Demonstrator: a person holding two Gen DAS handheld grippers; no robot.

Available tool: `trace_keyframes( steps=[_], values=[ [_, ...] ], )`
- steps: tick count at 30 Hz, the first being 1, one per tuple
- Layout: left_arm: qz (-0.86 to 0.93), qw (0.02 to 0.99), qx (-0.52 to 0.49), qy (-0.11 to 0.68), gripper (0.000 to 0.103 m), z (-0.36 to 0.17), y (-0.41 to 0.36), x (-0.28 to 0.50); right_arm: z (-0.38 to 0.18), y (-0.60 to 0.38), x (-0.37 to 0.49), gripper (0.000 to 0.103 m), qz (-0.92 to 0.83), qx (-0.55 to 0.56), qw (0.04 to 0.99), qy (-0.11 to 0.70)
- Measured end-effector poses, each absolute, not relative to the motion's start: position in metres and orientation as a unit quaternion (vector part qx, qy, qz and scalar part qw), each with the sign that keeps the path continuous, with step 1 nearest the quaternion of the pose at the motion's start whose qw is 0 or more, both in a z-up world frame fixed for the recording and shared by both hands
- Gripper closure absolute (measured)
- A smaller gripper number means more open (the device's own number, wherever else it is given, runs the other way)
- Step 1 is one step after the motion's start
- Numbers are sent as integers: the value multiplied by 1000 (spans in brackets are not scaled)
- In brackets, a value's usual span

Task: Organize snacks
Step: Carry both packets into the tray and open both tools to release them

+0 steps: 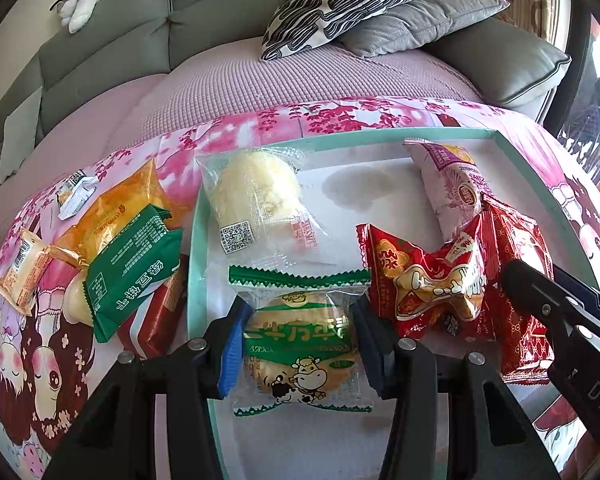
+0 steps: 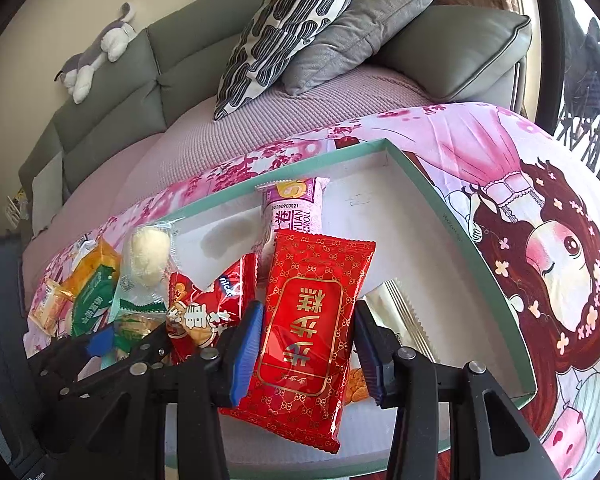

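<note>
Two snack packets (image 1: 300, 344) (image 2: 306, 328) between parted tongs (image 1: 300, 350) (image 2: 306, 354)

The box (image 1: 540, 176) has a mint-green rim and white floor. One packet (image 2: 304, 336) is red with gold lattice; another (image 1: 300, 344) is clear with green zigzag edges. Pink blossom cloth (image 1: 260, 128) lies beneath.

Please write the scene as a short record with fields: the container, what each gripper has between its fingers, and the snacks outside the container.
container: shallow mint-green cardboard tray
left gripper: open around clear cow-print cake packet
right gripper: open around red gold-patterned pouch
outside tray: green biscuit packet, orange wrapper
surface: pink cartoon cloth
</note>
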State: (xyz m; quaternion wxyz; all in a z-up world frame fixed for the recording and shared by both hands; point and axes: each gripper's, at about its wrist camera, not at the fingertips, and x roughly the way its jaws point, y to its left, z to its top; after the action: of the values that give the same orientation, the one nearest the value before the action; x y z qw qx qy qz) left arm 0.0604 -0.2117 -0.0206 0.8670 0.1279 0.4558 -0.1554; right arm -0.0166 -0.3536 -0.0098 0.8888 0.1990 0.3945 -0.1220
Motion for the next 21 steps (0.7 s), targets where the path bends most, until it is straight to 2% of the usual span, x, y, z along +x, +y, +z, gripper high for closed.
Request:
trace_keyframes(
  steps=[7, 11, 21],
  values=[
    [-151, 867, 124, 458, 51, -21, -211, 62, -11, -352, -14, 52, -131, 195, 887, 397],
    [-145, 861, 118, 473, 50, -25, -209, 65, -11, -352, -13, 41, -137, 193, 885, 400],
    [-150, 862, 119, 469, 43, -14, -207, 60, -1, -351, -18, 40, -144, 181, 891, 391]
  ],
)
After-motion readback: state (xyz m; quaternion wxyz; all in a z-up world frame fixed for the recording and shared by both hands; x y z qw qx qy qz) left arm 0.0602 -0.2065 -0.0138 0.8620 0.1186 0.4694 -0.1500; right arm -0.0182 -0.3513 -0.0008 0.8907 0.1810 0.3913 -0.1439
